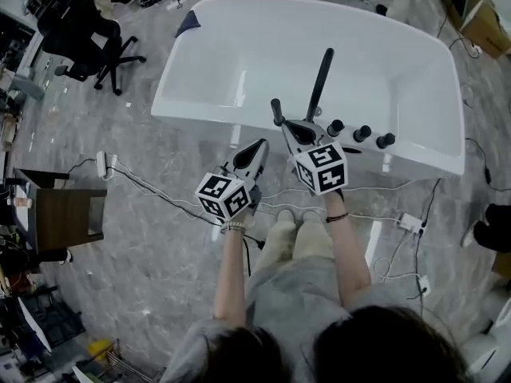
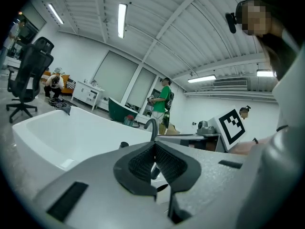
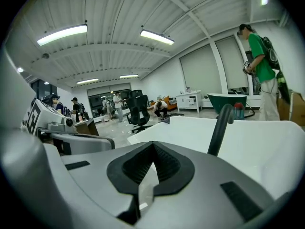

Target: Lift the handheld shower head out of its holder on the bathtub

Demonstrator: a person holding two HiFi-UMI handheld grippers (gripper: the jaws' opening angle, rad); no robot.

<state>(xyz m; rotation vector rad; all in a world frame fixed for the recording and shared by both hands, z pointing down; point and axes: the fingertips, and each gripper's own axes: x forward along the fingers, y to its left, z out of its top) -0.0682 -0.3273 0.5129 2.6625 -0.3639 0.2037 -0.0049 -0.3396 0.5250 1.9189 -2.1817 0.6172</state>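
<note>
Your left gripper (image 1: pixel 257 146): jaws together, empty, forearm outstretched, tip short of bathtub (image 1: pixel 200 116) rim. Your right gripper (image 1: pixel 290 126): jaws together, empty, arm straight; shower head (image 1: pixel 276 112) upright on rim, just beyond its tip

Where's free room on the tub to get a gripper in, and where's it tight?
Free: on the bathtub, the near rim left of the shower head, and the basin left of the spout, up to the dark cloth at the far corner. Crowded: near rim from shower head past spout to the three knobs, with the right gripper there.
</note>
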